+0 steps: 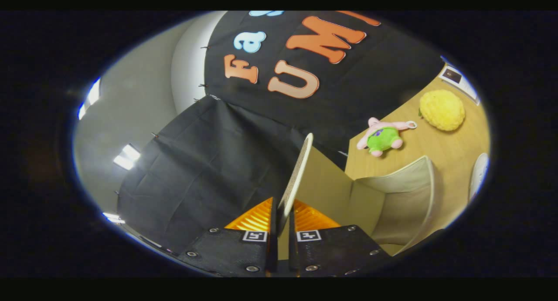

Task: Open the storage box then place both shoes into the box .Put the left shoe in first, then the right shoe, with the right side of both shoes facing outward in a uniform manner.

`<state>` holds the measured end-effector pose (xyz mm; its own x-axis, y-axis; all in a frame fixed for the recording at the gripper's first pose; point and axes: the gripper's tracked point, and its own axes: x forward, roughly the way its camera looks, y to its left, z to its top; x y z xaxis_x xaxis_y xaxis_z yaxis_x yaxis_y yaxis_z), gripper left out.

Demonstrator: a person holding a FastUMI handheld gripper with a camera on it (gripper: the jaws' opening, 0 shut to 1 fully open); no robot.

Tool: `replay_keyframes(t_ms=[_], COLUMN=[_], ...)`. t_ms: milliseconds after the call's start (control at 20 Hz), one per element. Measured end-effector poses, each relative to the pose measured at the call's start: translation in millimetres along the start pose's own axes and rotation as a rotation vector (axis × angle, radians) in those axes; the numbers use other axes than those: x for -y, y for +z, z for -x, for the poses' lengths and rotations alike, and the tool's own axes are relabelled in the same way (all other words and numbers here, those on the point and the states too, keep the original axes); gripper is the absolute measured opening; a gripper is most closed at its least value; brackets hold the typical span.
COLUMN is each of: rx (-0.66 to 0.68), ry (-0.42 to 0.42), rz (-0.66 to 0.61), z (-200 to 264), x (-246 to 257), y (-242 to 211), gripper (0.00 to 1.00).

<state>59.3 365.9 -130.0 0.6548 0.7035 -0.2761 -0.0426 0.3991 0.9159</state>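
Observation:
My gripper is shut on the thin edge of the storage box's lid, which stands raised on edge between my two fingers and runs up ahead of them. To the right of the lid the beige storage box lies open, showing its pale inner walls and curved rim. The view is tilted, so the wooden table slopes up to the right. I see nothing inside the part of the box that shows.
On the wooden table beyond the box lie a small pink-and-green plush toy and a yellow knobbly ball. A white round object sits at the table's right. Black cloth walls stand to the left and behind.

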Motion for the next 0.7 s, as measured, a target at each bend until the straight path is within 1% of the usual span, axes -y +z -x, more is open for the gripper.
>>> replay_keyframes(t_ms=[150, 250, 300, 350, 400, 450, 550, 600, 650, 700], rx=[0.016, 0.042, 0.034, 0.003, -0.047, -0.101, -0.213, -0.245, -0.259, -0.259], ry=[0.058, 0.044, 0.041, 0.041, 0.025, 0.003, -0.012, -0.019, -0.032, -0.046], rz=[-0.036, -0.057, -0.072, -0.084, -0.09, -0.087, -0.051, -0.023, 0.016, 0.062], z=[-24.1, -39.0, -45.1, -53.3, -59.3, -64.0, -59.6, -53.4, -46.7, -38.3], x=[-18.2, -13.8, -13.6, -15.3, -12.8, -8.3, -4.3, -1.4, 3.7, 10.1], y=[-16.9, -25.9, -35.0, -43.0, -54.8, -68.9, -93.0, -99.6, -102.0, -100.9], gripper=[0.11, 0.26, 0.33, 0.4, 0.48, 0.49, 0.57, 0.6, 0.62, 0.66])
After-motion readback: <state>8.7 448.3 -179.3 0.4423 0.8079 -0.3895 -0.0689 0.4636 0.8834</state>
